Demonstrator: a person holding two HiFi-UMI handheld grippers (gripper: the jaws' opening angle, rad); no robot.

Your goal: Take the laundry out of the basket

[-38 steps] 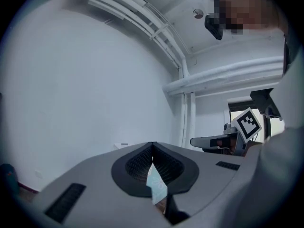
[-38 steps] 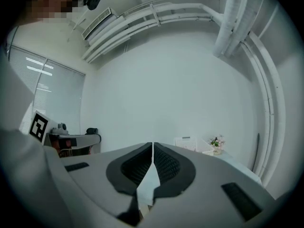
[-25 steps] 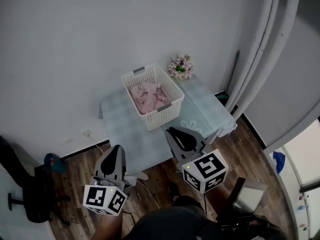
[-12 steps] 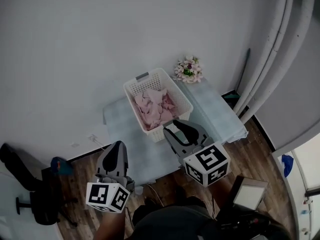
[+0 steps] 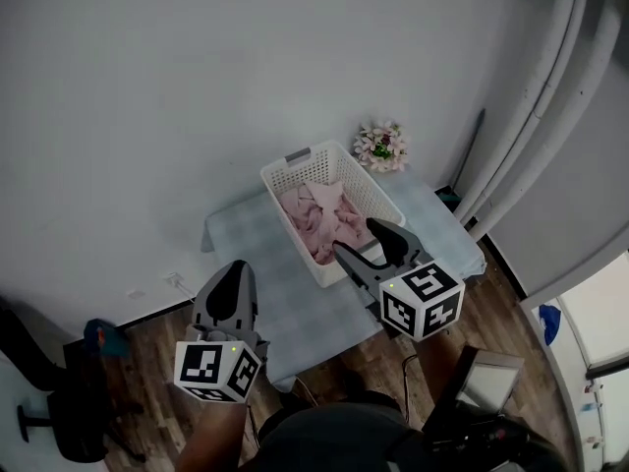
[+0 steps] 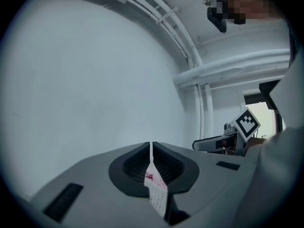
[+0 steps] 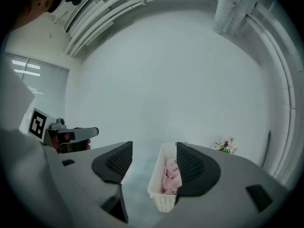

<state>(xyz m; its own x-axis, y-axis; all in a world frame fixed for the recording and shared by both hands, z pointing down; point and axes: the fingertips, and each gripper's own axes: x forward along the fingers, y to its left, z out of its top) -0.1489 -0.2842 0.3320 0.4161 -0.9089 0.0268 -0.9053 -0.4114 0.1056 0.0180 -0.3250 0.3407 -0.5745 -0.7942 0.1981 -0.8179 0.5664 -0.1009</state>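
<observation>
While our right gripper [image 5: 354, 236] hovers near the basket [image 5: 295, 157], jaws opening on nothing, we note pink laundry [image 5: 319, 219] heaped inside it on the tabletop [image 5: 246, 244]; left gripper [image 5: 236, 265] closed, empty.

- The worktop [image 5: 251, 259] is a small rectangular table, draped in a pale blue-green cloth with a faint check; the cloth hangs over its edges.
- It stands on a floor [image 5: 157, 347] of dark wood planks, its far side close to a plain pale wall.
- A white lattice laundry basket [image 5: 366, 187] sits about mid-worktop, turned at a slant to the edges, with bare cloth on either side.
- A small bunch of pink and white flowers [image 5: 381, 146] rests at the far right corner, near the basket's far end.
</observation>
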